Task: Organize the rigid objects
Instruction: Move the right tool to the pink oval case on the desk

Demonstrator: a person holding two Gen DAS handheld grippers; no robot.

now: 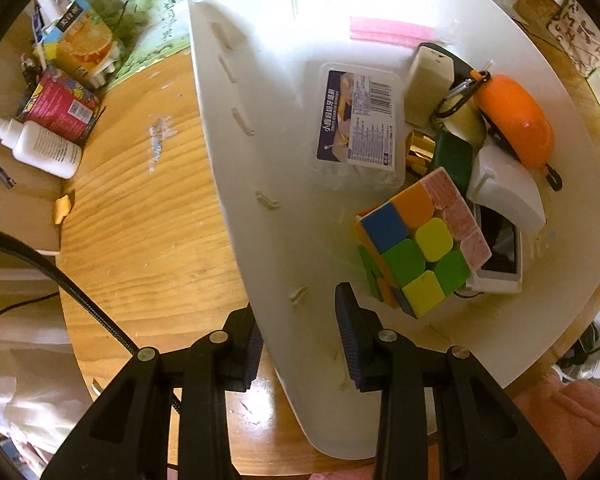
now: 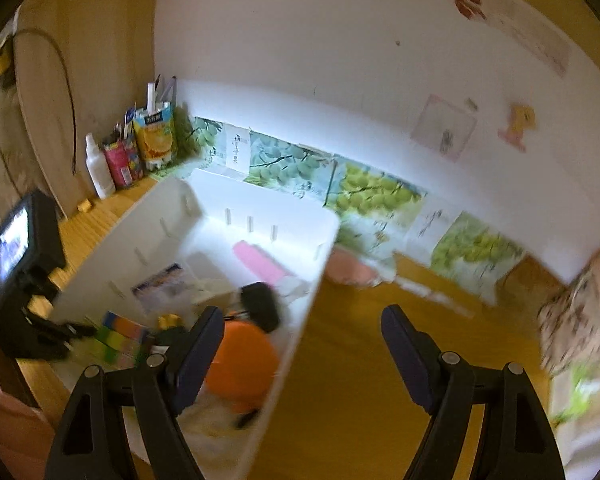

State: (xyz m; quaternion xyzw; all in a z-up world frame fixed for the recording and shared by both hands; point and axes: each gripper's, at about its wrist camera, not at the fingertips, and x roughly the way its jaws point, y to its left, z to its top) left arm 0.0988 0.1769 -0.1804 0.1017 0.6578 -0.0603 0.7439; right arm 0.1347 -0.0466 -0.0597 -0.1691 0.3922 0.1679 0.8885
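A white plastic bin (image 1: 260,128) stands on the wooden table and holds a colourful puzzle cube (image 1: 416,248), a clear labelled box (image 1: 360,120), an orange case (image 1: 516,120), a pink strip (image 1: 388,32) and several small white items. My left gripper (image 1: 300,344) is open and straddles the bin's near-left wall, one finger outside and one inside, just short of the cube. My right gripper (image 2: 304,344) is open and empty, straddling the bin's right wall (image 2: 300,320) above the orange case (image 2: 244,364). The view is blurred.
A juice carton (image 1: 84,44), a red cup of pens (image 1: 60,108) and a white bottle (image 1: 44,148) stand at the table's back left corner. Grape-print paper (image 2: 364,196) lines the wall. A patterned box (image 2: 580,312) sits at the right.
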